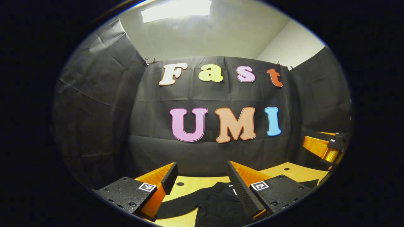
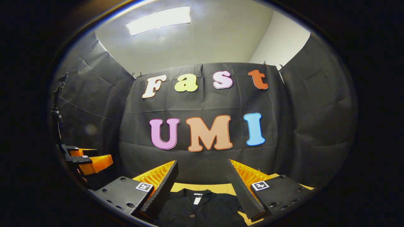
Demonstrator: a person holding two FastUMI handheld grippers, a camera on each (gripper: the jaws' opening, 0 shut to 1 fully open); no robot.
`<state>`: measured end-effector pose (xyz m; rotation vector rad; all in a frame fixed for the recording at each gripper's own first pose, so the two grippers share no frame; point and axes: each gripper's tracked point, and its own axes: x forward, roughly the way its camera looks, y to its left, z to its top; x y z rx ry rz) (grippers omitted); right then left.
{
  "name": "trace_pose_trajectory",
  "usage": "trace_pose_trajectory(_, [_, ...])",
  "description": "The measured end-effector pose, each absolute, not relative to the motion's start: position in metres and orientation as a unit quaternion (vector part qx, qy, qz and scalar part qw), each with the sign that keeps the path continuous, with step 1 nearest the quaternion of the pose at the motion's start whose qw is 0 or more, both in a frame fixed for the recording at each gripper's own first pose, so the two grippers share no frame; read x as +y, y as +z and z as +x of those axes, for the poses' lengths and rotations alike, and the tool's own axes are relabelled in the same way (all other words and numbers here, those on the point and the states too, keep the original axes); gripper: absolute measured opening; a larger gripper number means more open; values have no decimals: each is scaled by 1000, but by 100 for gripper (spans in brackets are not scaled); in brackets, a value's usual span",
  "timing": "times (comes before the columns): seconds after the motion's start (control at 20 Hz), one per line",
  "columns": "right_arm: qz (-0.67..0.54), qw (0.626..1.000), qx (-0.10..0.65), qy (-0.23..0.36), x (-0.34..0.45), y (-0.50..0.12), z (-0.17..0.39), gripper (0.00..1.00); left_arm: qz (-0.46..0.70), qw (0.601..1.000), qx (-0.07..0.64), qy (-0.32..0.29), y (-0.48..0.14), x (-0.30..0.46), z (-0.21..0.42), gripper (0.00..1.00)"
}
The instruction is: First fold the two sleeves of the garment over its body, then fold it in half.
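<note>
Low in the left gripper view, the black garment (image 1: pixel 217 201) lies flat on the yellow table (image 1: pixel 293 171), one sleeve (image 1: pixel 180 206) stretching toward lower left, collar toward the wall. Left gripper (image 1: pixel 202 183) and right gripper (image 2: pixel 202 184) hover above it, spread wide, grasping nothing.

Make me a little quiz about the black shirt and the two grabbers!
1. True or false: the left gripper is pinching the black shirt.
2. What does the shirt lie on? A) a wooden table B) a blue tray C) the floor
3. Fill in: the right gripper has its fingers ____.

Key:
1. False; its fingers stand apart above the shirt.
2. A, the wooden table.
3. Open; the shirt's collar shows between them.
</note>
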<state>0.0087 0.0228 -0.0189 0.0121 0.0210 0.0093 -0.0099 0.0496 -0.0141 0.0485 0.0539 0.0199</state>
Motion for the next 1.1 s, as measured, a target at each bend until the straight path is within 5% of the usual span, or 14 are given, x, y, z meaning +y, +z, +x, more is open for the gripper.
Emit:
trace_pose_trajectory(0.3, [1,999,28,-17,28,-32,5,97,12,999,33,-19,-25,49,-5,93])
trace_pose_trajectory(1.1, [12,1000,22,12,20,-27,19,96,5,999,33,23,-27,53,0,96])
